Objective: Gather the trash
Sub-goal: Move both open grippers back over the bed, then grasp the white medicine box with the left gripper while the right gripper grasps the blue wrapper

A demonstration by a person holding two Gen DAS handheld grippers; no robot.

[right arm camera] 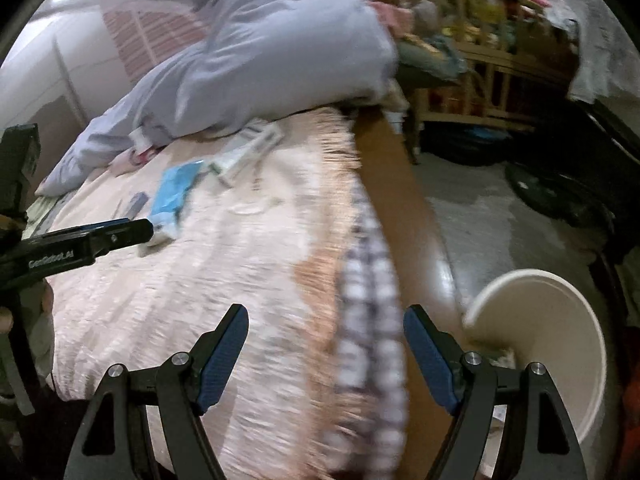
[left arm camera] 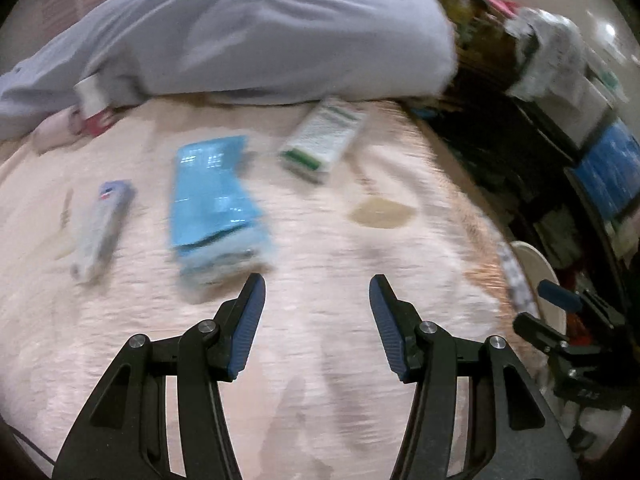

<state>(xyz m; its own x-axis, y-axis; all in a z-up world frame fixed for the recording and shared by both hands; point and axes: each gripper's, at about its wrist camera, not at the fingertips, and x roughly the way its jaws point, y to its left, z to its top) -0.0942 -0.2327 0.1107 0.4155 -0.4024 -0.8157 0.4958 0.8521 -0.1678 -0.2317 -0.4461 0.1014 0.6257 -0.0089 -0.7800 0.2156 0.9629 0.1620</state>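
Several pieces of trash lie on a pink bedspread (left arm camera: 320, 300): a blue packet (left arm camera: 212, 200), a white box with green print (left arm camera: 324, 140), and a slim grey-white tube (left arm camera: 100, 228). My left gripper (left arm camera: 317, 284) hovers just in front of the blue packet, open, nothing between its fingers. My right gripper (right arm camera: 326, 316) is open and empty over the bed's right edge; it shows at the right rim of the left wrist view as the right gripper (left arm camera: 560, 304). The blue packet (right arm camera: 176, 188) and white box (right arm camera: 248, 148) lie farther up the bed. The left gripper's finger (right arm camera: 120, 232) reaches in from the left.
A white bin (right arm camera: 560, 320) stands on the floor beside the bed, right of my right gripper; its rim (left arm camera: 536, 264) shows in the left wrist view. A grey duvet (left arm camera: 260, 32) is heaped at the bed's far end. Wooden furniture (right arm camera: 480, 60) and clutter fill the right side.
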